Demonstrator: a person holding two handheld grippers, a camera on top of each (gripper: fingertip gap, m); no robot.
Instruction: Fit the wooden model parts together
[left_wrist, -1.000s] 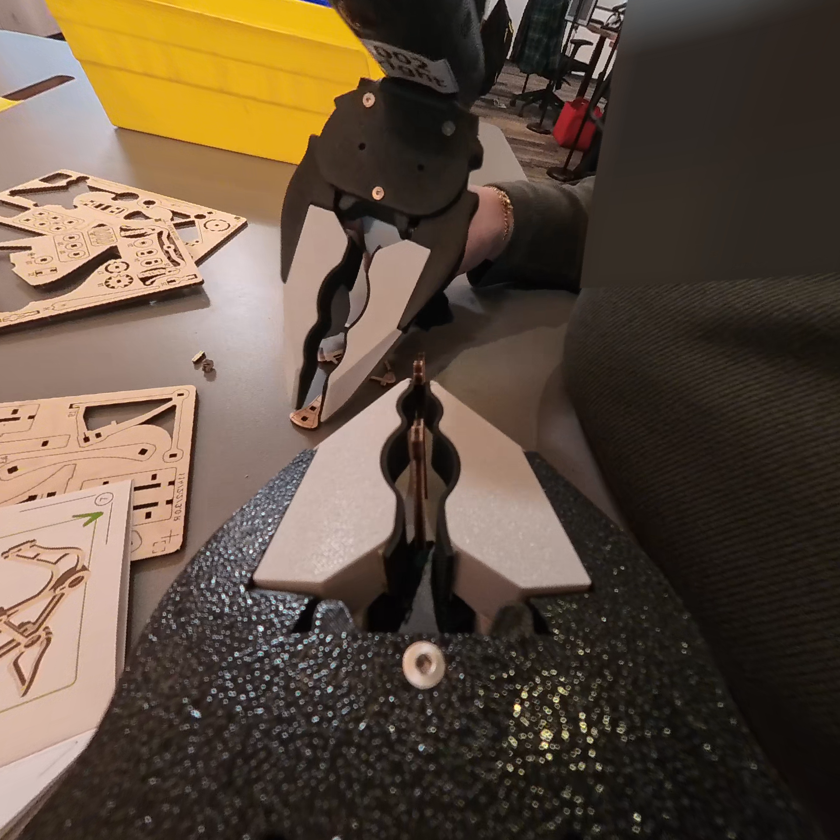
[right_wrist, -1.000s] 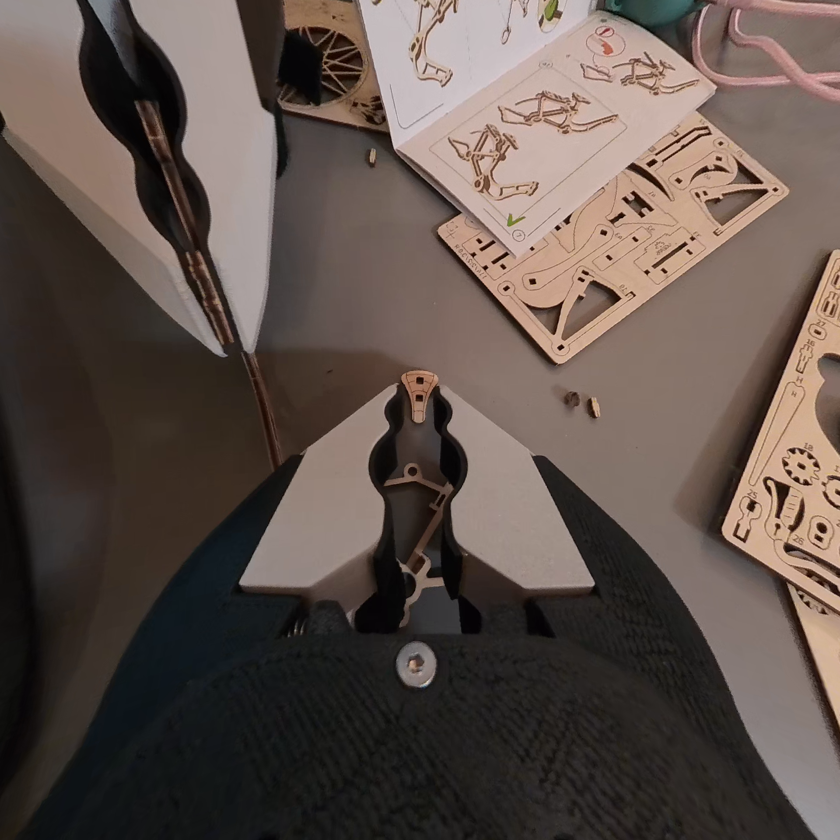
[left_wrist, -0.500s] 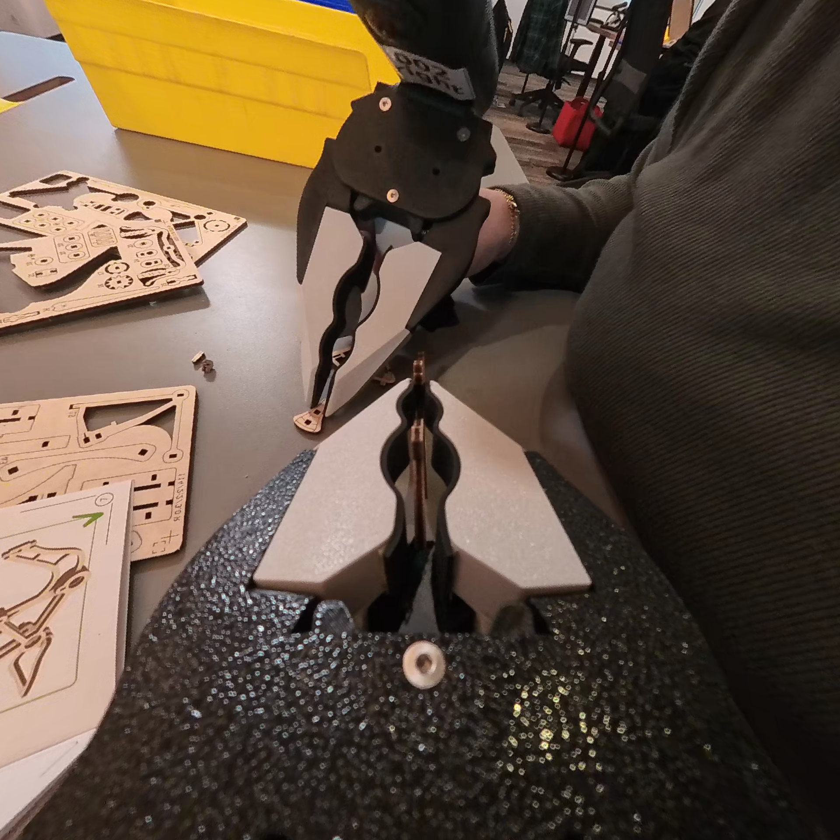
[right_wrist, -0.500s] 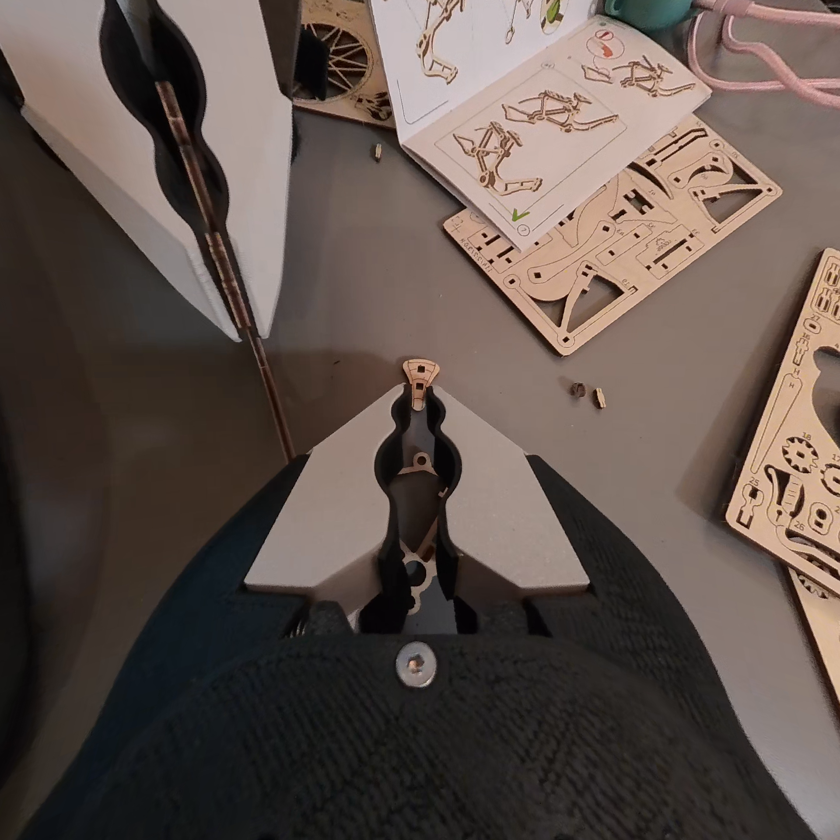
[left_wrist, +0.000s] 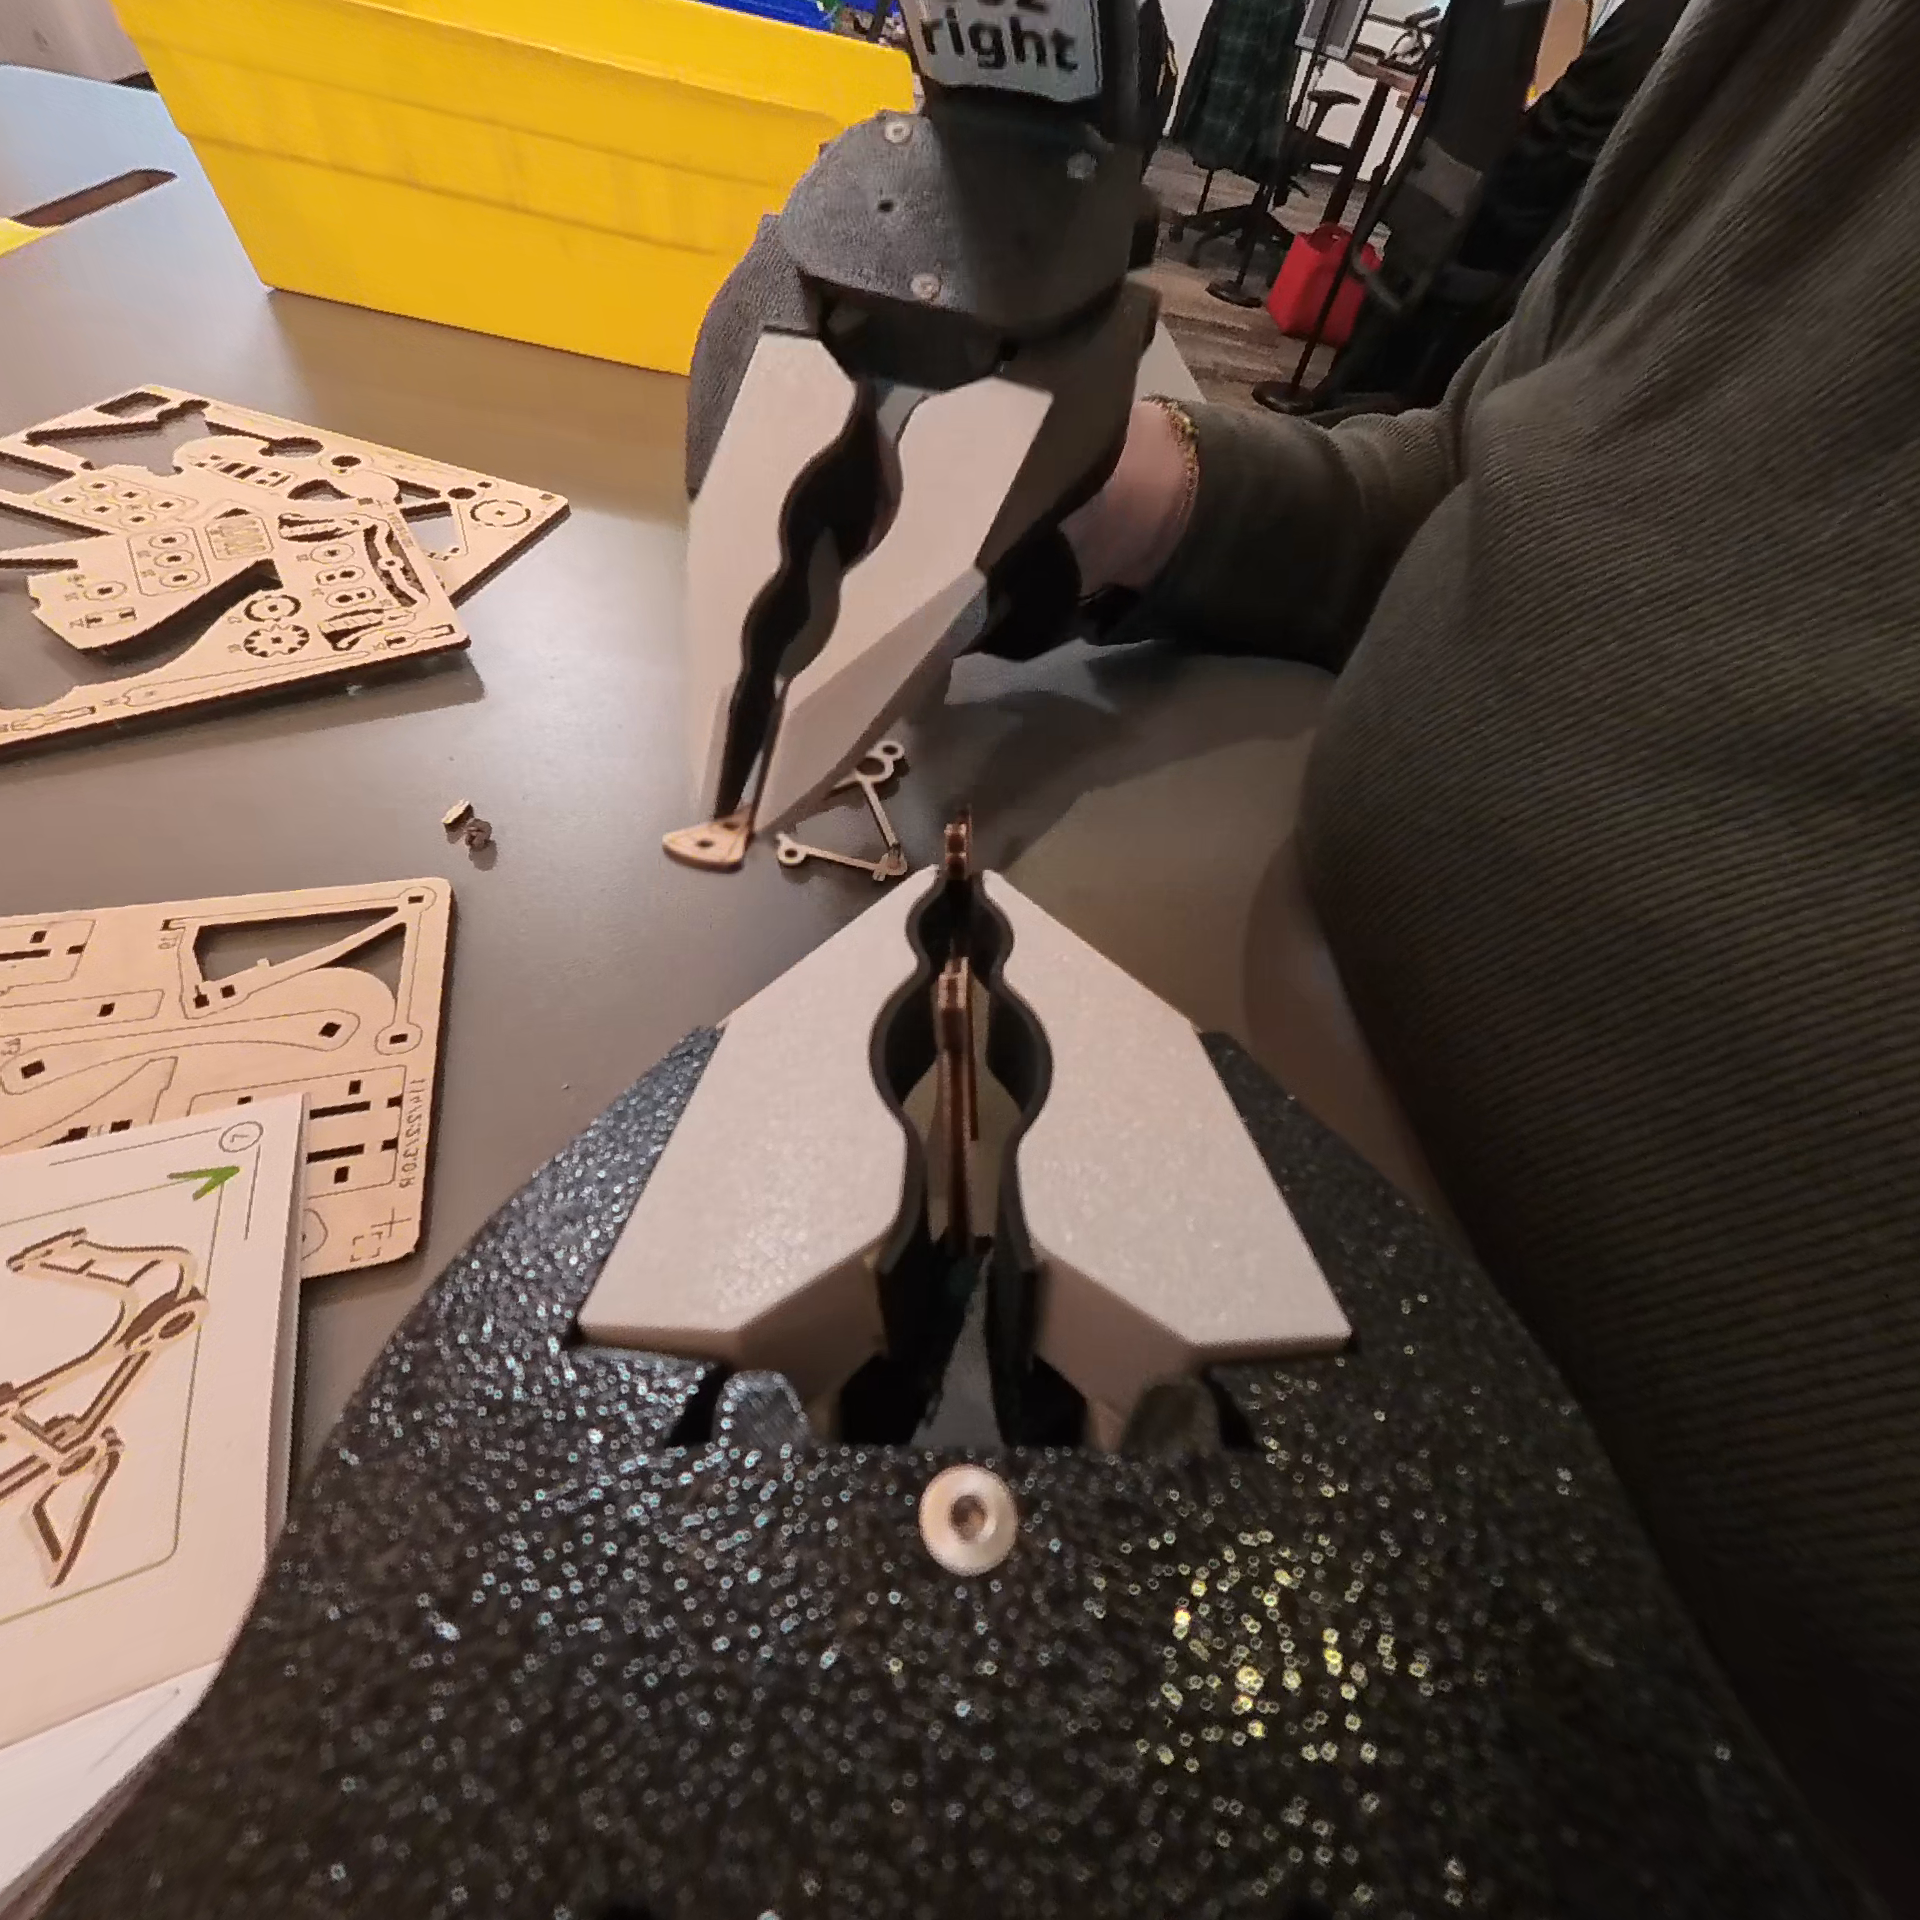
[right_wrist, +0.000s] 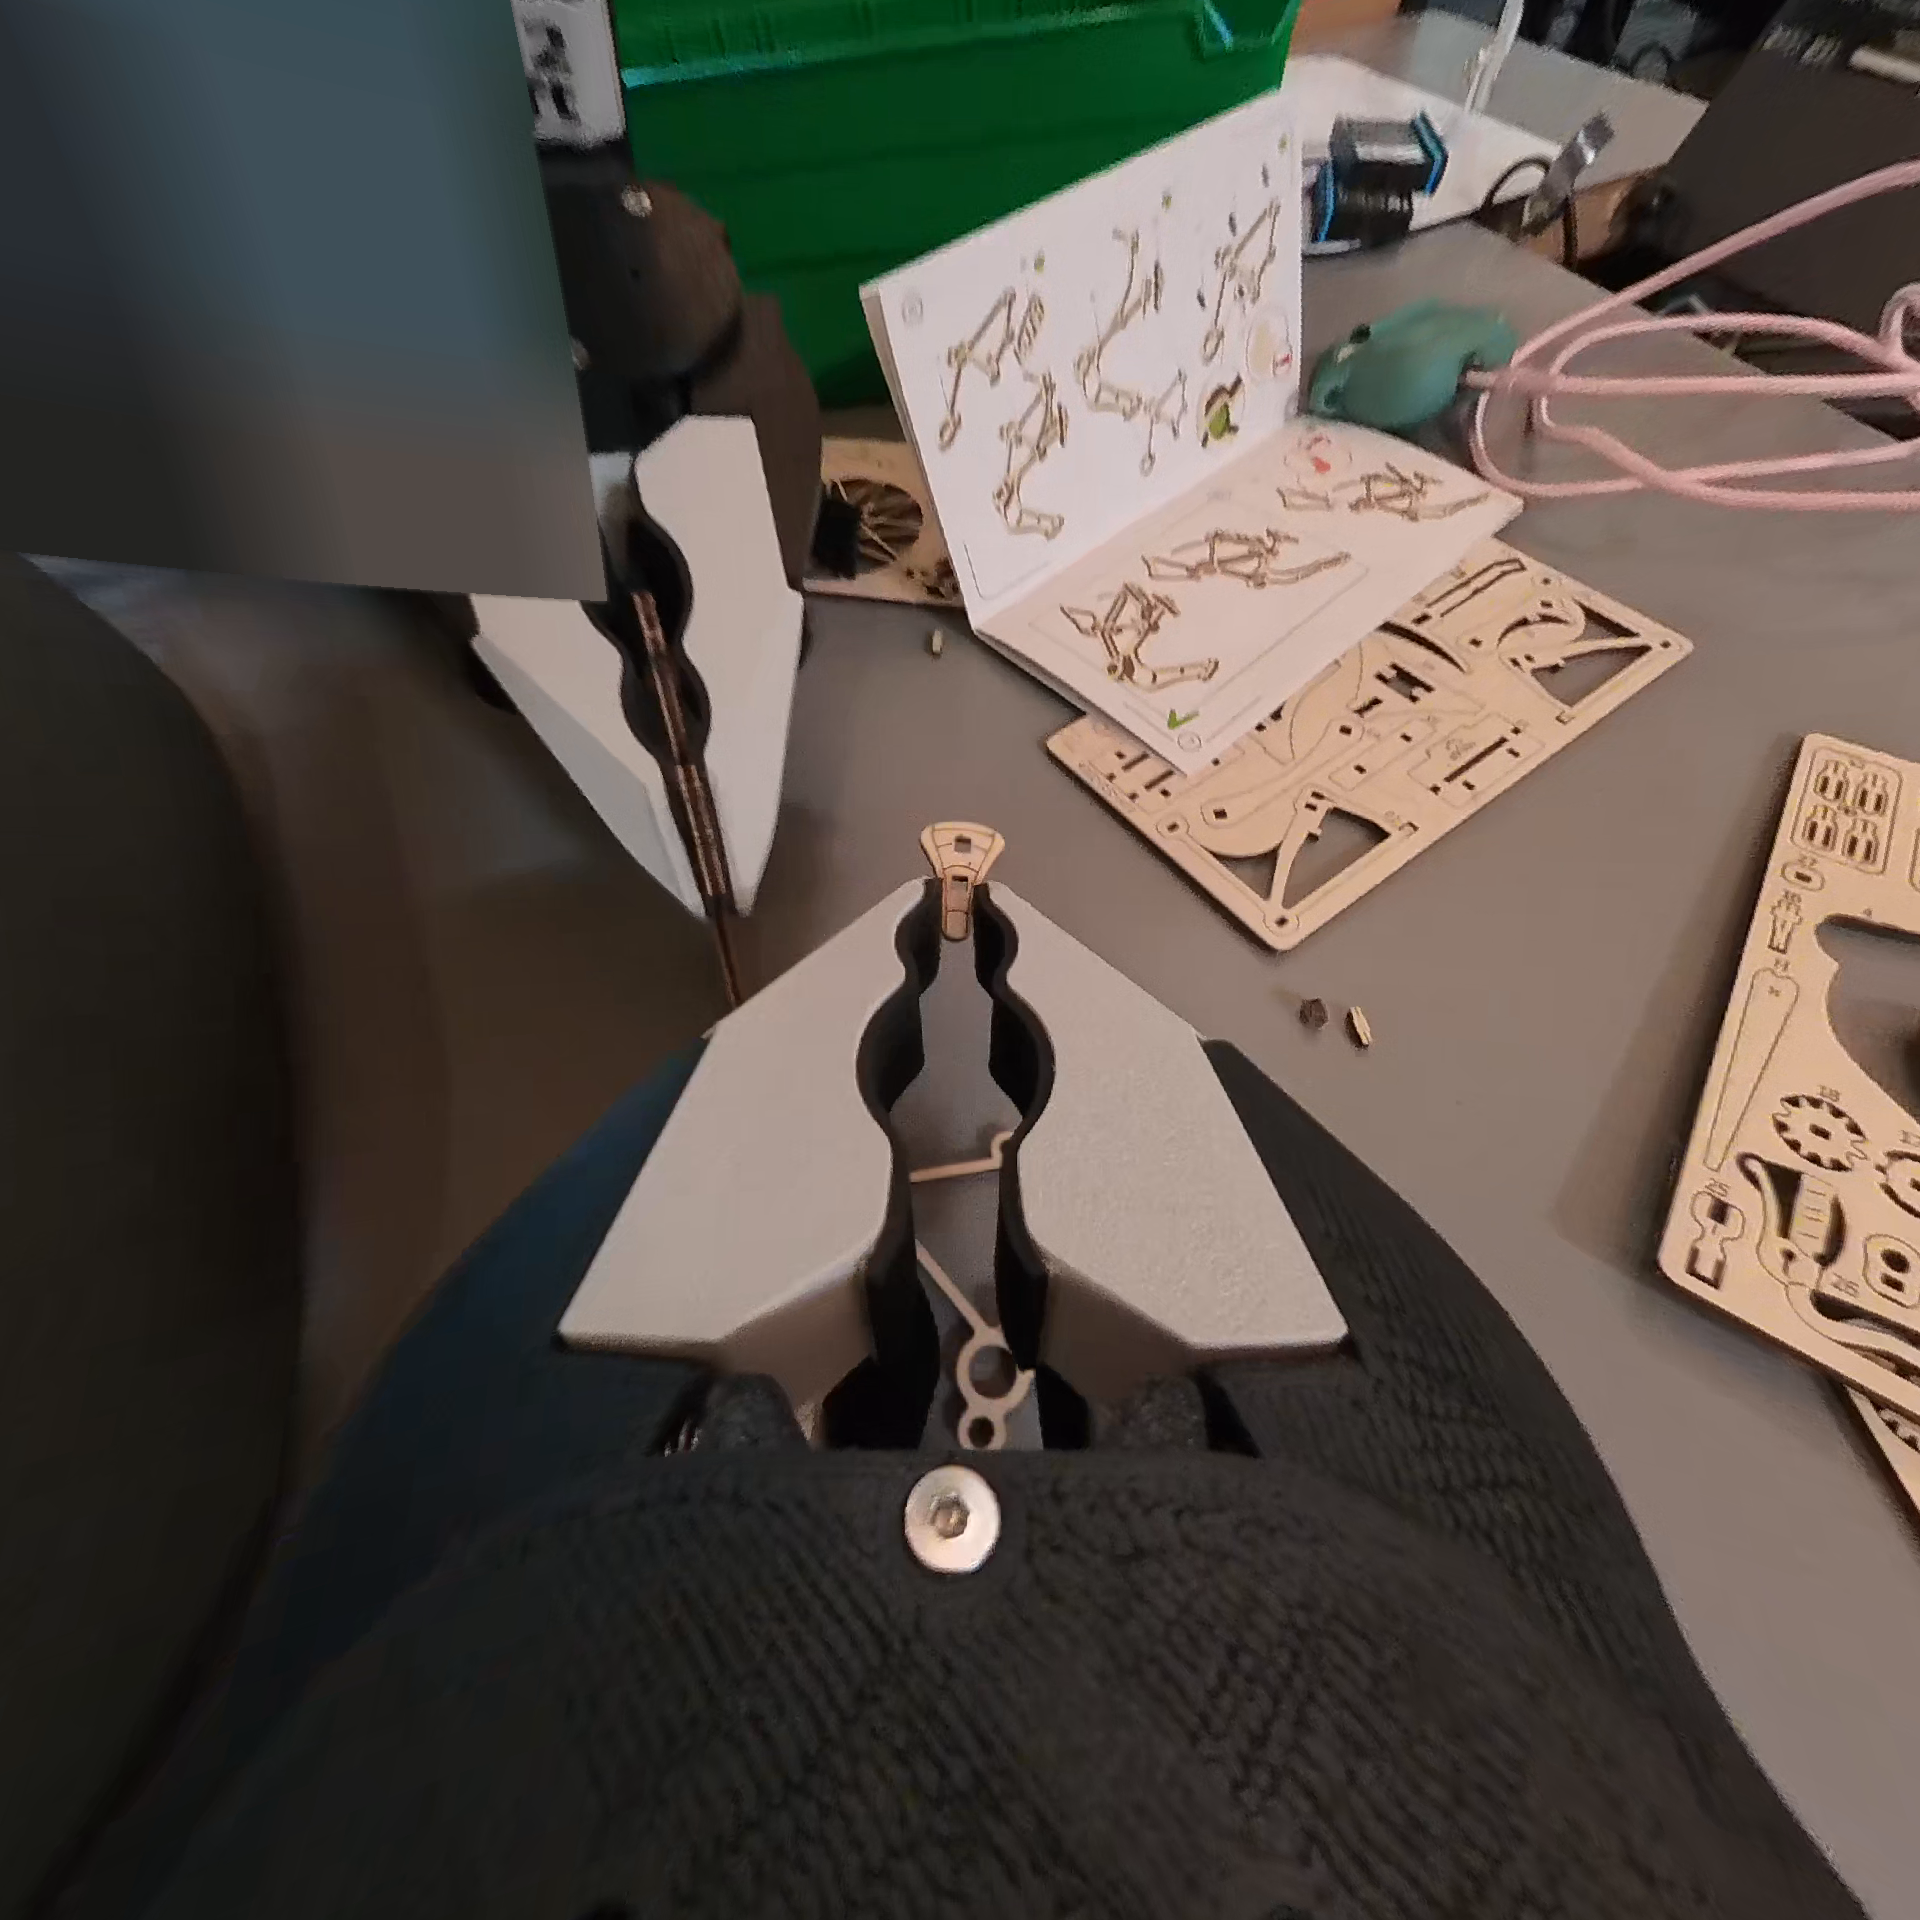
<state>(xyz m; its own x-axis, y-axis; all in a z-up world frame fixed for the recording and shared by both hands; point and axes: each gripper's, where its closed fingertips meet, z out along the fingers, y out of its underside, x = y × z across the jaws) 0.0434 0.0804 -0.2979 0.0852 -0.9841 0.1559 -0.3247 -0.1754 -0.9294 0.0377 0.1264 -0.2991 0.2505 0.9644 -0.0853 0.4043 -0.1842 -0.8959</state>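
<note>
My left gripper (left_wrist: 957, 883) is shut on a thin flat wooden part (left_wrist: 954, 1039), seen edge-on and sticking out past the tips. My right gripper (right_wrist: 961, 883) is shut on a small fan-shaped wooden piece (right_wrist: 964, 857). In the left wrist view the right gripper (left_wrist: 743, 805) points steeply down, with that piece (left_wrist: 712, 842) at the table. A thin wooden linkage part (left_wrist: 847, 821) lies on the table under it, and shows through the finger gap (right_wrist: 982, 1382). The left gripper (right_wrist: 717, 894) stands close on the left, a little apart.
Laser-cut wooden sheets (left_wrist: 208, 561) (right_wrist: 1403, 748) (right_wrist: 1818, 1091) lie on the grey table, with an open instruction booklet (right_wrist: 1143, 468) and small loose bits (right_wrist: 1335, 1018). A yellow bin (left_wrist: 499, 156) and a green bin (right_wrist: 935, 135) stand behind. A person's sleeve (left_wrist: 1610, 935) fills the right. The grippers' ends are close to 5 cm from one another.
My right gripper has tilted, so its view now looks farther across the table and the left gripper appears farther off. The left gripper has not moved. Both keep their pieces.
</note>
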